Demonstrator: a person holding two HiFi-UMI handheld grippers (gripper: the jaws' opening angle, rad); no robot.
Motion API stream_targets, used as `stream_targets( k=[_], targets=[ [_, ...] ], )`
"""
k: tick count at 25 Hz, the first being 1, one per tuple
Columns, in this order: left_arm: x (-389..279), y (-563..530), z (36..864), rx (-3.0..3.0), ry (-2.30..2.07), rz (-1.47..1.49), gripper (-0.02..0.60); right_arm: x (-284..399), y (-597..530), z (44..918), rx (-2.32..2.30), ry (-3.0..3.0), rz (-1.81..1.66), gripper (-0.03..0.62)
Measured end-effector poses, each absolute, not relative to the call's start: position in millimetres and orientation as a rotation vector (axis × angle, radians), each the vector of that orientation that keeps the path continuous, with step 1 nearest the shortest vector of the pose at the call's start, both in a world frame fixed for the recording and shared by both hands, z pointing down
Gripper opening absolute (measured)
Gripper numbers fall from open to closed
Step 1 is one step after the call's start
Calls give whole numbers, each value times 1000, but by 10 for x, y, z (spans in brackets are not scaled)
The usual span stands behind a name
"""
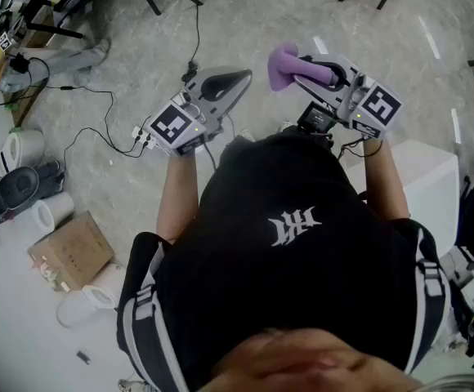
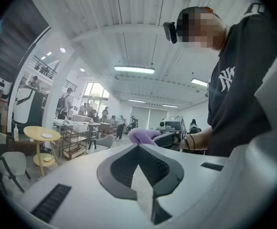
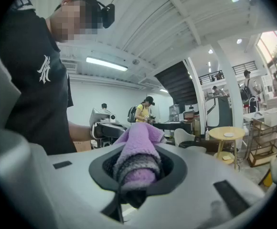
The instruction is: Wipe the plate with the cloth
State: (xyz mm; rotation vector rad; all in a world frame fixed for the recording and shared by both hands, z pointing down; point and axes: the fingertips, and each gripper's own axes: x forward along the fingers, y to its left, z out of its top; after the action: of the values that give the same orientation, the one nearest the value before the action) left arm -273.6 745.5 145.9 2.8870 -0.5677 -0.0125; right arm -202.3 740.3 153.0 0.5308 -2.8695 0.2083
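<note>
Cloth in hand, no dish in sight: a person in a black T-shirt [image 1: 302, 243] stands over the pale speckled floor [image 1: 302, 11] with one hand-held tool per fist, both raised in front of the chest.

R. side: the right gripper [image 1: 302, 65] has its jaws pinching a soft lilac terry cloth [image 3: 137, 149] — a thick fold is wedged deep between the jaws, and a loose tuft pokes out ahead of the tips. That deep bite looks meant to stop the cloth slipping once it's rubbed against something.

L. side: the left gripper [image 2: 139, 151] has its jaws pressed together w/ nothing between them. It's held about level, and the cloth end of the other tool shows beyond its tips, near but apart. It is probably being kept free to steady the dish when needed.

The plate isn't in any view — not ahead of either pair of jaws, nor below them. On that evidence the wiping hasn't begun. The cloth is secured, and the next need is to carry it to the plate, wherever that sits.
</note>
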Motion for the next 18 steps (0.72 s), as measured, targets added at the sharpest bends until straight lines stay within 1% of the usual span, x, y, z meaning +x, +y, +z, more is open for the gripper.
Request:
stream_targets(
  k=[9, 18],
  targets=[
    [-2744, 7468, 1541, 2846, -576, -13, 15, -1967, 7410, 1560, 562, -2878, 222, 97],
    [-2204, 7236, 1573, 2836, -563, 37, 15, -1220, 7107, 1592, 732, -2869, 317, 97]
  ],
)
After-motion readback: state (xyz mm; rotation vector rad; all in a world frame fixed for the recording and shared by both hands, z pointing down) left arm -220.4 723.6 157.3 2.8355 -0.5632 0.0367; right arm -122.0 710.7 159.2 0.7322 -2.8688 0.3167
